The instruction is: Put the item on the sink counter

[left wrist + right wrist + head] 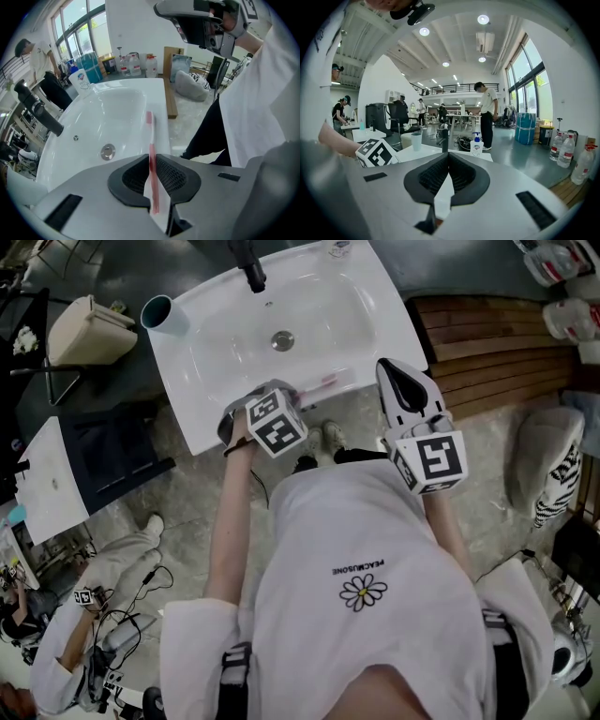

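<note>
Head view | left hand-held gripper [298, 395]: clamps toothbrush [323, 382] over sink [211, 367] | right hand-held gripper [388, 368]: closed

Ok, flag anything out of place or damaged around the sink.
Nothing stands out. The sink looks clean and intact; the left hand-held gripper grips a red toothbrush, its head by the front rim.

Both arms forward, a gripper in each hand

The left gripper [281, 395] angles down, its jaws clamped on a toothbrush [151, 140] handle, with the bare left forearm [225, 521] stretched out. The right gripper [398, 381] points about level, well apart to the right, jaws together with nothing between them.
</note>
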A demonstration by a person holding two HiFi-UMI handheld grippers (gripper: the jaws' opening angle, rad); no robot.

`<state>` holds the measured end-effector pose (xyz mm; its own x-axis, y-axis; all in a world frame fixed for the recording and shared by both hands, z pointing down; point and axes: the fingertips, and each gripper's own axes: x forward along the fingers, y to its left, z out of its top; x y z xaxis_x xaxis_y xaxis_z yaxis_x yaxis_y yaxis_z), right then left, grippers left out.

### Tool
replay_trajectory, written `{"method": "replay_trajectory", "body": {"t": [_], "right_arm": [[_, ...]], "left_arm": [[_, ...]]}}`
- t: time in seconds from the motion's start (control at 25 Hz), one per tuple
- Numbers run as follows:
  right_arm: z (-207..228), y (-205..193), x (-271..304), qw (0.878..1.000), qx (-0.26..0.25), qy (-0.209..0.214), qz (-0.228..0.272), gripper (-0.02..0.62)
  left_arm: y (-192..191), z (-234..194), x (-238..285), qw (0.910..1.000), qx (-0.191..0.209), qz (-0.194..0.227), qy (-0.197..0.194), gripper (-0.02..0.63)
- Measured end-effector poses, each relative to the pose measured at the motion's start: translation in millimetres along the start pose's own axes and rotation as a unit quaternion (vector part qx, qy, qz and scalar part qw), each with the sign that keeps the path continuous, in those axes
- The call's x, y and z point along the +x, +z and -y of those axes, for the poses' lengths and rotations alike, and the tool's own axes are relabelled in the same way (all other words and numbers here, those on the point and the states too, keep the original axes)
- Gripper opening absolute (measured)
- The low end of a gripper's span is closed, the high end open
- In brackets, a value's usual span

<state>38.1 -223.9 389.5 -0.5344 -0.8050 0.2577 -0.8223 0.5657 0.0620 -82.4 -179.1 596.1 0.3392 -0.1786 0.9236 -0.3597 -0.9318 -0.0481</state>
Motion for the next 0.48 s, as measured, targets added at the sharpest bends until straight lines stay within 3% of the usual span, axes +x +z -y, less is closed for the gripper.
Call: {"method": "replay_trajectory", "body": {"t": [0.16,0.48], "right_arm": [[-2.5,-0.8,-0.5,1.0,-0.003,0.004,-0.002,0.011],[-0.7,-1.3,-1.9,1.0,-0.002,0.003,-0.004,0.011]], "left_arm": [[1.7,1.5,-1.0,1.0,-0.003,0.003,-0.008,0.094],[5.3,1.8,-5.2,1.0,-0.001,0.007,-0.002,0.094]]}}
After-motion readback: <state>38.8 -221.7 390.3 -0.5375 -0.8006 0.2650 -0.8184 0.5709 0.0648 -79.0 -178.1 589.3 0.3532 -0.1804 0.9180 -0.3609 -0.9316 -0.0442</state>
